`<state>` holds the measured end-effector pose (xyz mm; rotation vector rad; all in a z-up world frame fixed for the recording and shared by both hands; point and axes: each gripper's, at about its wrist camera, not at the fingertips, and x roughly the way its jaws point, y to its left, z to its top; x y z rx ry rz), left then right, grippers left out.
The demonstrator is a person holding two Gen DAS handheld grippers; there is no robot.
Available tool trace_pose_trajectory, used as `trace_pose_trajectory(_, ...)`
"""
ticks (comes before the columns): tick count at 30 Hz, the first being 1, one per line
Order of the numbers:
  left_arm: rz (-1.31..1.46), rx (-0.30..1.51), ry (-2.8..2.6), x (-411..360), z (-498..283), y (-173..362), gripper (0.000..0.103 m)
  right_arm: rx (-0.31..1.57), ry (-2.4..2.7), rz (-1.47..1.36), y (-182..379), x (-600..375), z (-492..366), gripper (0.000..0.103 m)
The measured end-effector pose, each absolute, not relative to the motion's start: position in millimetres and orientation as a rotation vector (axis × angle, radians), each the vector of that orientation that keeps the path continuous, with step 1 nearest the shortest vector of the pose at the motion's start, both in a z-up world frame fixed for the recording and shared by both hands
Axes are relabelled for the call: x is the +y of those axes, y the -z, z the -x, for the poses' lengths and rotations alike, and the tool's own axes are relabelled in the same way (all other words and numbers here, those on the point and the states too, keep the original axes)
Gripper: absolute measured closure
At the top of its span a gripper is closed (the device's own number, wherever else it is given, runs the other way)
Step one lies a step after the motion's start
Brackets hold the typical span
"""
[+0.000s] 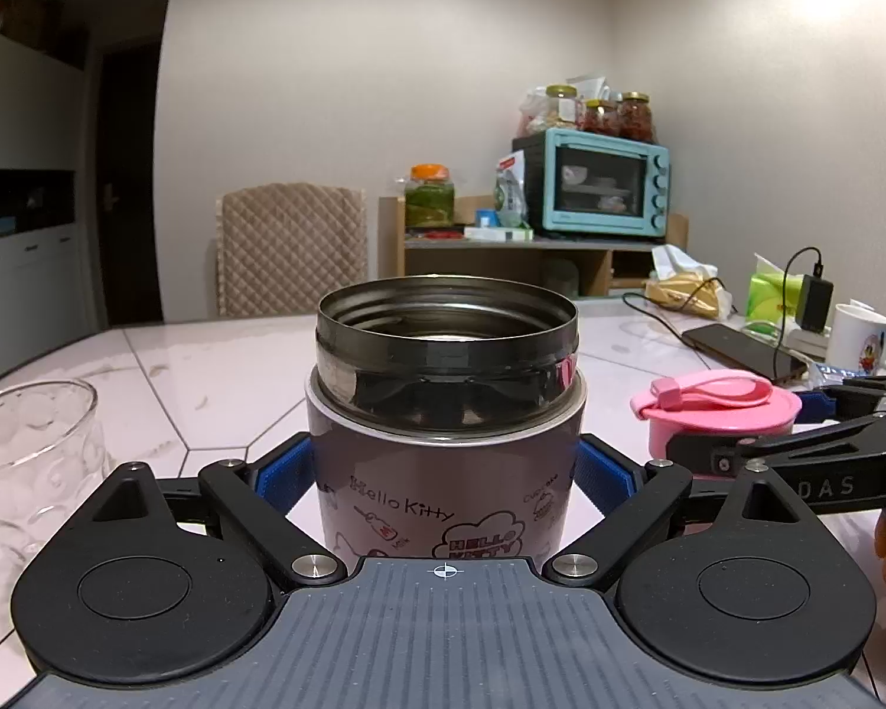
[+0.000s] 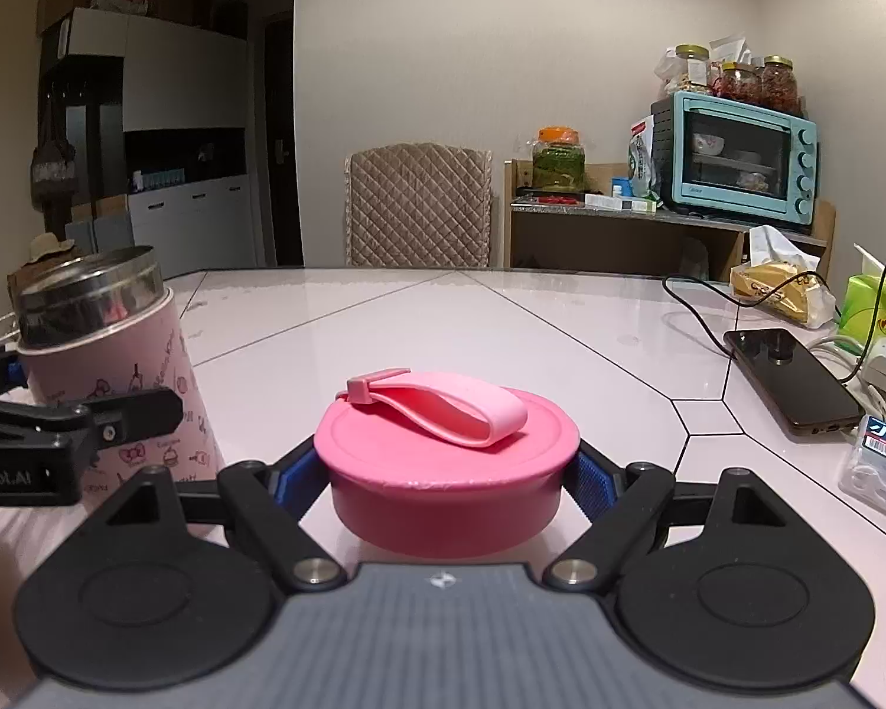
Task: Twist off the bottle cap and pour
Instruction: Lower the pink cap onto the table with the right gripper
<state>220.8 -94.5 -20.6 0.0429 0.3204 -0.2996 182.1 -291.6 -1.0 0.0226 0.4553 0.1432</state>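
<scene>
Standing upright on the pale tiled table (image 1: 218,366), the pink Hello Kitty bottle (image 1: 443,472) serves as the landmark; its cap is off and the steel threaded mouth (image 1: 446,325) is open. Left gripper (image 1: 446,478): its two blue-padded fingers (image 1: 280,481) are closed against opposite sides of the bottle's body below the steel collar, holding it. Right gripper (image 2: 449,475): positioned to the right of the bottle, its blue pads (image 2: 590,481) clamp the sides of the pink cap (image 2: 446,461), which has a looped carry strap (image 2: 443,407) lying across its top; whether the cap rests on the table or is held just above it cannot be told. In the right wrist view the bottle (image 2: 118,366) appears at far left with the left gripper's black arm across it. A clear dimpled glass (image 1: 29,455) stands to the left of the bottle, apart from it. Beyond and to the right of the bottle lie a dark phone (image 2: 791,378) with a black cable (image 2: 697,307), a white mug (image 1: 859,340), and, farther back, a teal toaster oven (image 1: 605,189) on a wooden shelf.
</scene>
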Motion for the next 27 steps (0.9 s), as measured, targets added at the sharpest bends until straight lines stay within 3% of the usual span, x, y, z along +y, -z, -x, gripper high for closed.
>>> trace_pose_trajectory(27,-0.044,0.320,0.303,-96,-226,21,0.003,0.571,-0.176,0.002,8,-289,-199,0.018)
